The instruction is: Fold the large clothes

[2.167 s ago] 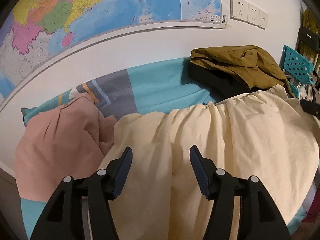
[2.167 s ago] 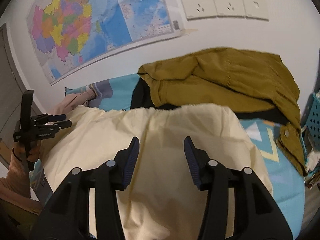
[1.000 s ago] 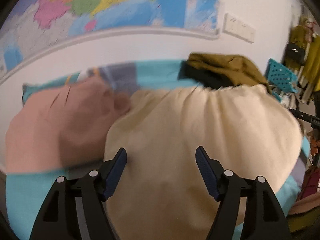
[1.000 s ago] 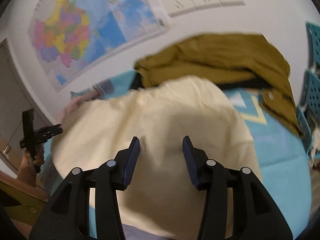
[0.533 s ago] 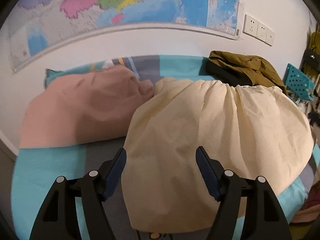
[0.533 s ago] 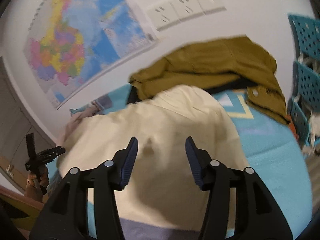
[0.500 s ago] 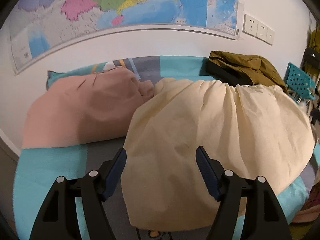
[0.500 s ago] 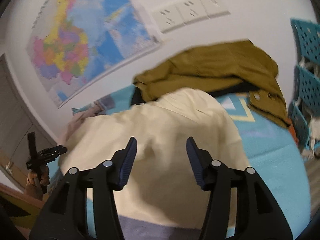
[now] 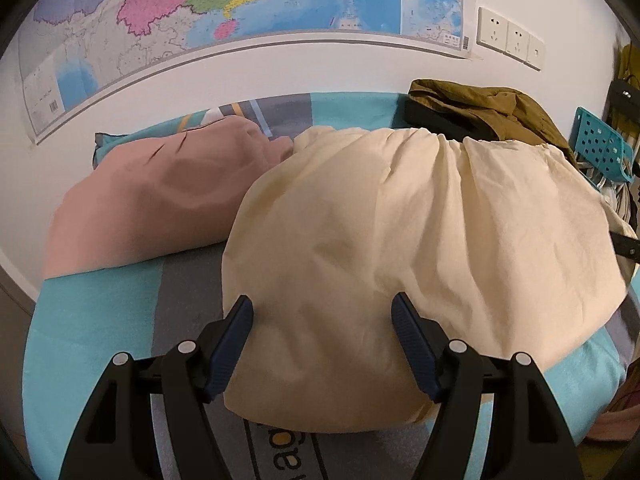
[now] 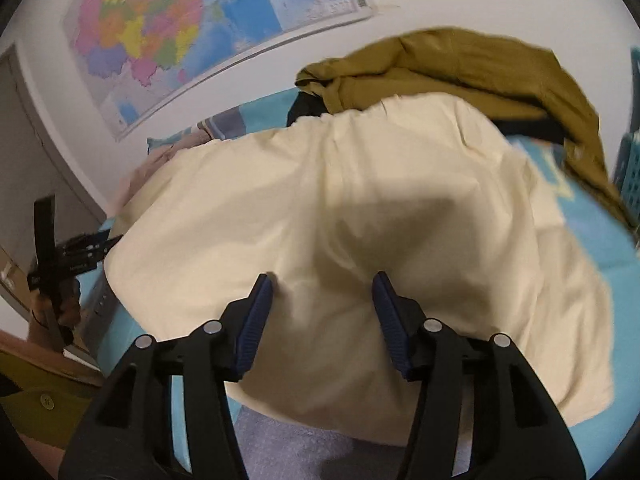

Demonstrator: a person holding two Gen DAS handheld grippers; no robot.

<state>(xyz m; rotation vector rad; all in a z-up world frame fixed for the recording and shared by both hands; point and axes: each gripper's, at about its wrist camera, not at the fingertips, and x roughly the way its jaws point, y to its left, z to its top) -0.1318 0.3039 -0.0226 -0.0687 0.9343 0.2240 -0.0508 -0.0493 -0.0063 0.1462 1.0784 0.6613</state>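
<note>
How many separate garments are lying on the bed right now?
3: cream garment spread in the middle, pink garment to its left, olive jacket behind by the wall. More may be hidden underneath.

My cream garment [image 9: 420, 232] is matt, creased cloth (cotton-like); my gripper pads [image 9: 230, 344], at six o'clock, ribbed matt rubber.

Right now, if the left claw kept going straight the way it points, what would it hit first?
Most likely the cream garment spread on the bed: the open left claw frames its near part, with nothing in between. Depth is hard to judge.
</note>
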